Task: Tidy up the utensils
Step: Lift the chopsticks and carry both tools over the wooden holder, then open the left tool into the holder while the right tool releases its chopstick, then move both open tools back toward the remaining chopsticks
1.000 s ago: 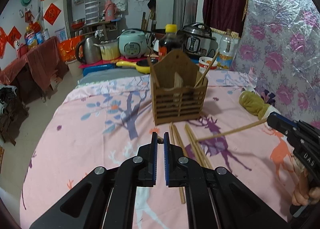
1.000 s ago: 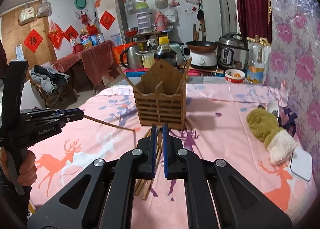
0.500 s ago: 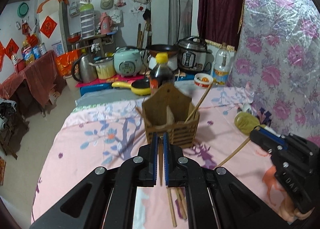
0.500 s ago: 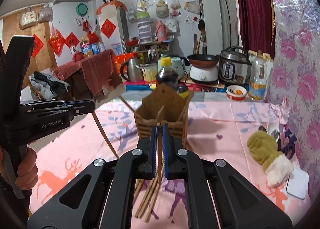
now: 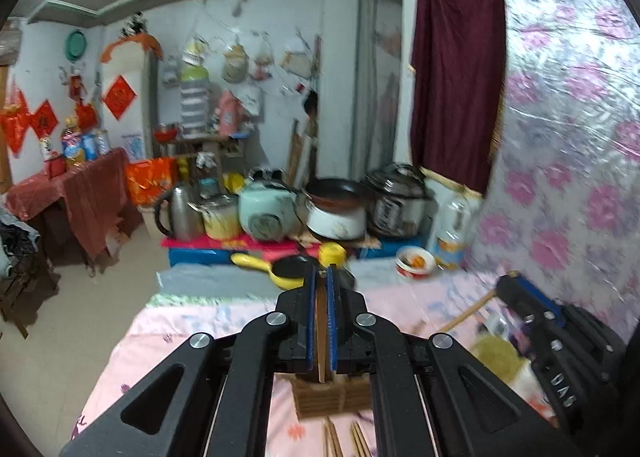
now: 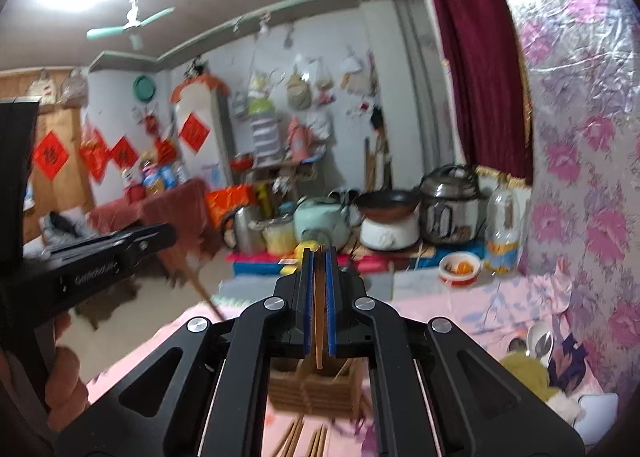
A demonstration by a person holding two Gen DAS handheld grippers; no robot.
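both grippers up over the holder, a chopstick in each

left gripper (image 5: 320, 317) has its blue pads pinched nearly together on a single chopstick (image 5: 320, 337), which hangs down between them with its tip right over the wooden utensil holder (image 5: 332, 401). right gripper (image 6: 319, 313) is the same deal: jaws narrow, clamped on its own chopstick (image 6: 319, 329), the tip hanging just above the same holder (image 6: 316, 389).

in the right wrist view you can see the left gripper's chopstick poking down and to the right out of its fingers (image 6: 160, 235), and a hand (image 6: 60, 385) wrapped round the handle. in the left wrist view the right gripper (image 5: 508, 289) comes in from the right with its stick angled down-left.

holder sits on the pink deer tablecloth (image 5: 192, 341). a few loose chopsticks (image 6: 304, 437) lie on the cloth just in front of it. a yellow-green mitten (image 6: 524, 373) and a spoon (image 6: 540, 337) are off to the right, well apart from the holder. both views are a bit blurry, so i can't tell which compartment either stick is over.
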